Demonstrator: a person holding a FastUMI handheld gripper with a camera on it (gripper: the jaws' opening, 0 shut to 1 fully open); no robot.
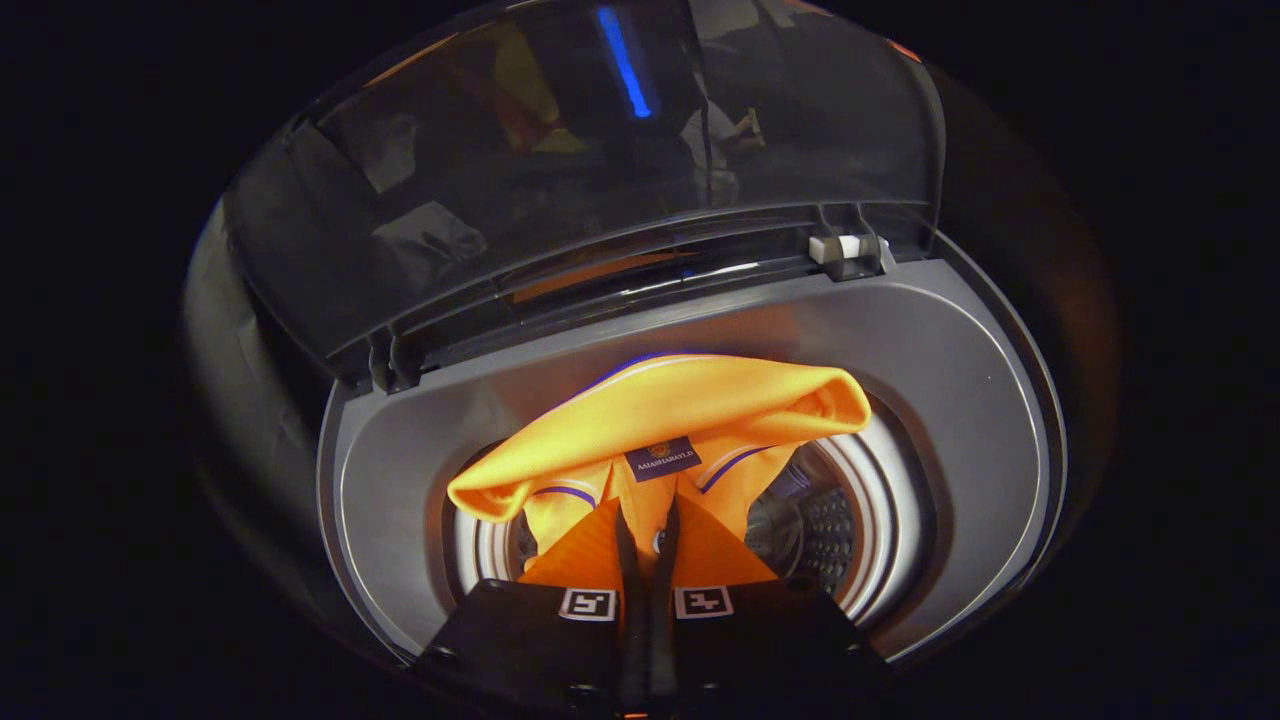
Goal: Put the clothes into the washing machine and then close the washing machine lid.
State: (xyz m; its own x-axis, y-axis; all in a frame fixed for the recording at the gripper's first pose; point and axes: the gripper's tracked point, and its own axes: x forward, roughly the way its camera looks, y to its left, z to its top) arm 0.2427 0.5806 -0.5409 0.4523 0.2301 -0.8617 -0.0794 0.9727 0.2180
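Note:
An orange garment [660, 415] with thin blue-and-white trim and a dark collar label hangs from my gripper [647, 520], whose two black fingers are shut on its fabric. It dangles over the round mouth of the washing machine drum [820, 520], its bunched upper fold spreading wider than the fingers on both sides. The grey top deck of the washing machine [950, 380] surrounds the opening. Beyond the garment the dark see-through lid [600, 150] stands raised at the back of the machine.
The perforated metal drum wall shows to the right of the fingers, under the white inner ring [880, 500]. A small white latch piece [835, 248] sits at the lid's hinge line on the right. Everything around the machine is dark.

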